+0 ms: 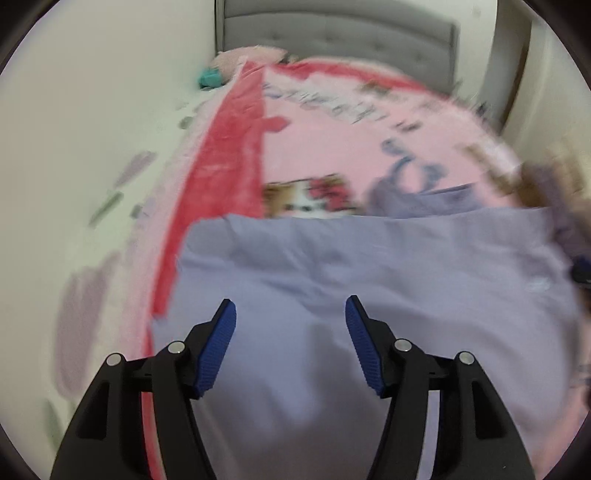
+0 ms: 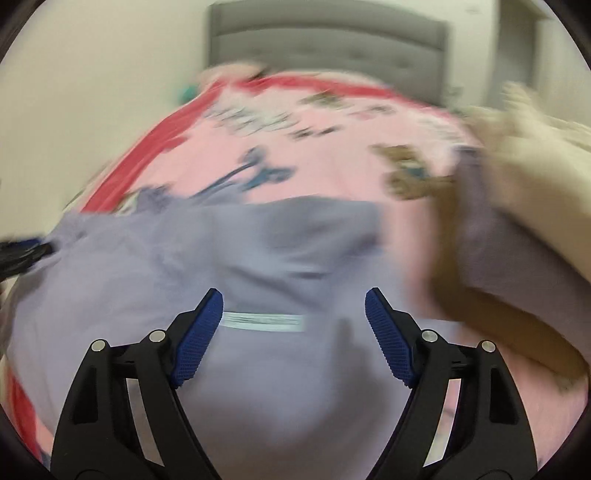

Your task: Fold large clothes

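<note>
A bed with a grey headboard (image 1: 332, 33) at twelve o'clock, a pink blanket (image 1: 332, 140) spread across it. At nine, its red border (image 1: 221, 166). Centre stage, the lilac garment (image 1: 369, 266) lies flat. The left gripper (image 1: 290, 314) hangs over it, fingers apart, nothing between. The right gripper (image 2: 293, 302) is likewise spread wide above a white label (image 2: 264, 320). At three, piled clothes (image 2: 517, 206), blurred.

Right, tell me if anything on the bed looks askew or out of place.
The lavender garment lies rumpled on the pink printed blanket, with a strap section bunched beyond its top edge. Both views are blurred, so finer faults cannot be judged. Nothing looks spilled or torn.
</note>
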A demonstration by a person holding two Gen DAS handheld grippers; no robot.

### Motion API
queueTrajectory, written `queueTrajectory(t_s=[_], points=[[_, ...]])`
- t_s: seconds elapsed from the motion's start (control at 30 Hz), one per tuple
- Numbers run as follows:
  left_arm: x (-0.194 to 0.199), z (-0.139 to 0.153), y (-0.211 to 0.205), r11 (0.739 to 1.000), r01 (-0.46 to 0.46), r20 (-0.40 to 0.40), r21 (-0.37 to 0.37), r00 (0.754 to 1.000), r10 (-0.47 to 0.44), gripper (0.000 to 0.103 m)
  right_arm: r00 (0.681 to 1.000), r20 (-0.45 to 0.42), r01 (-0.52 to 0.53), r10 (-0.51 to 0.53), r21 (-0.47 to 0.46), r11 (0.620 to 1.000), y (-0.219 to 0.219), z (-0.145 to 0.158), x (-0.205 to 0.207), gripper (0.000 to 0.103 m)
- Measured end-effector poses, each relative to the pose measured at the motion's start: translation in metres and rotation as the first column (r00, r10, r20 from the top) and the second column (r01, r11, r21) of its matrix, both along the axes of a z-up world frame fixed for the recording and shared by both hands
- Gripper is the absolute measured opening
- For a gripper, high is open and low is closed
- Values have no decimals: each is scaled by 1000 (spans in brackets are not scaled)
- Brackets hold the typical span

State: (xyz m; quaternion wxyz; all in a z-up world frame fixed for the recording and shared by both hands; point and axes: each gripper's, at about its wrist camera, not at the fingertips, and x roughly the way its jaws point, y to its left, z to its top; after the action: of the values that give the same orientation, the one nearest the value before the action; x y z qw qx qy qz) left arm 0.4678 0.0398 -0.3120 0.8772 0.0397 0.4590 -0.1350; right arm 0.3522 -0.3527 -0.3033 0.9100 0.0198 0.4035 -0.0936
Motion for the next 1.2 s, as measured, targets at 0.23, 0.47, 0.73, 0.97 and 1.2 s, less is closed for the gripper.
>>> queueTrajectory(t_s=[0.23,0.47,0.73,0.97,1.2], points=[[-63,-12,-38,992,80,21,95,996,-82,66,984,-164,84,-63,126,988,-67,-40,-17,56],[-53,-18,-41,995,81,-25,64,997,-79,67,990,-142,40,6,324,945,-64,-50,-22,11],[-64,-6,-59,989,146,-15,26,989,-145,67,992,-73,116,-101,234,965,-57,9,-78,9],[-63,-21,-73,986,160,-27,38,987,-159,69,952,-226,245,-205,162,956,-68,-50,-69,12],[-67,-21,-63,993,114,12,16,993,-115,81,935,-259,274,-241,97,957,-54,-69,-59,18]])
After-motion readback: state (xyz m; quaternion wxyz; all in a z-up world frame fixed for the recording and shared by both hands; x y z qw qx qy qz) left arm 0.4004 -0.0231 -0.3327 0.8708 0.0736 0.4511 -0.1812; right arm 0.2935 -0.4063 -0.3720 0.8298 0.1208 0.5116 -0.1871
